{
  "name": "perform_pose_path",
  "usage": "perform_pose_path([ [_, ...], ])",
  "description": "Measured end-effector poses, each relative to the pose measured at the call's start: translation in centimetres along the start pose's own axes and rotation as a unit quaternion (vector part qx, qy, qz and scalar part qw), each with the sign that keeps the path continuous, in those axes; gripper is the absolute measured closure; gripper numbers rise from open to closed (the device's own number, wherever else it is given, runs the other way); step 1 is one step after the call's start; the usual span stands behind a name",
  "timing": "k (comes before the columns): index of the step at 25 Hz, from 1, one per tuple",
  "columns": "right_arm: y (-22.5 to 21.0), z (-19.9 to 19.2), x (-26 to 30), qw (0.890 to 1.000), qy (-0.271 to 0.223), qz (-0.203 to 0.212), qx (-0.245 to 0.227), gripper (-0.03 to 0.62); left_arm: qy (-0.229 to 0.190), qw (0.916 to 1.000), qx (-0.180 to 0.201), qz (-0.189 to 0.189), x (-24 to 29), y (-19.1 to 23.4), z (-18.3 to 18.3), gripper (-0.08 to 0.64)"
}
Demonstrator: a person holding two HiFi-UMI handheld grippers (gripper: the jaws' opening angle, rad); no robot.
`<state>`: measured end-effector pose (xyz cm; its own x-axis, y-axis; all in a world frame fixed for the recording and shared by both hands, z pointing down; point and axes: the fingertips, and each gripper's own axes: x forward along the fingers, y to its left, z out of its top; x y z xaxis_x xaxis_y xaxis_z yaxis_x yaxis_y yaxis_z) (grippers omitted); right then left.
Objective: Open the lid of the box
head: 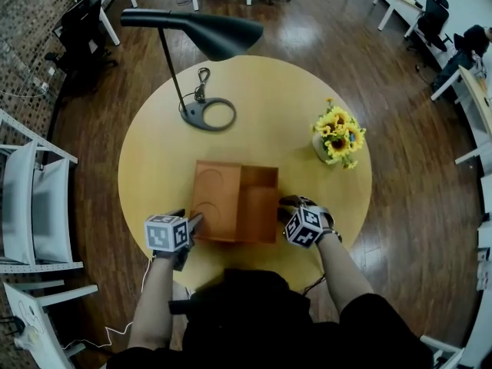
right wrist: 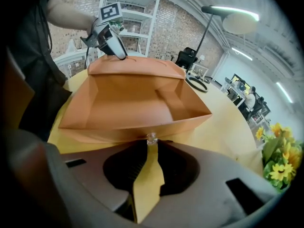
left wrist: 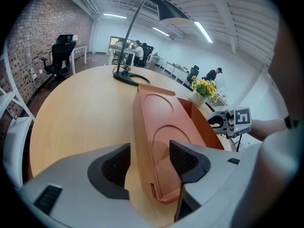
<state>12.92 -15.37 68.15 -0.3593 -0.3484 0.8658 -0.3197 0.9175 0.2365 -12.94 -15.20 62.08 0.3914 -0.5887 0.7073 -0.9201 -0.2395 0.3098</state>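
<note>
An orange-brown box (head: 260, 206) stands near the front of the round yellow table (head: 154, 167). Its lid (head: 217, 198), with two pressed circles, is swung up on the left side, and the inside (right wrist: 137, 103) shows bare. In the left gripper view the lid (left wrist: 161, 122) stands tilted between the wide jaws of my left gripper (left wrist: 149, 161). Table shows between the left pad (left wrist: 116, 163) and the lid. My right gripper (right wrist: 151, 145) is at the box's right wall, its tips closed on a small clear knob (right wrist: 151, 137).
A black desk lamp (head: 207, 33) with a ring base (head: 209, 114) stands at the table's back left. A vase of sunflowers (head: 338, 137) is at the right. White chairs (head: 34, 206) stand left of the table, over a wooden floor.
</note>
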Motion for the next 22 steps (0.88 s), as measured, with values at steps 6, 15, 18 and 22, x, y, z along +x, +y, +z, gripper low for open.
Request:
perform_pose_path([
  [6,-0.3,-1.3,-0.6,0.999,0.004,-0.026,0.022,0.483,-0.017,0.9998,-0.011,0.002,0.1,0.2,-0.1,0.311],
  [15,-3.2,0.6,-10.6,0.948,-0.168,-0.124,0.239,0.483,-0.063,0.9979,-0.01,0.006,-0.2,0.6,0.4,0.311],
  [18,-3.0,2.4,-14.1,0.927,-0.218,-0.15,0.265,0.485,-0.1,0.995,-0.004,0.01,-1.6,0.6,1.0,0.372],
  [22,-3.0,4.4,-18.5,0.893,-0.287,-0.177,0.298,0.485,-0.213,0.9769,0.002,-0.012,-7.2,-0.9,4.0,0.426],
])
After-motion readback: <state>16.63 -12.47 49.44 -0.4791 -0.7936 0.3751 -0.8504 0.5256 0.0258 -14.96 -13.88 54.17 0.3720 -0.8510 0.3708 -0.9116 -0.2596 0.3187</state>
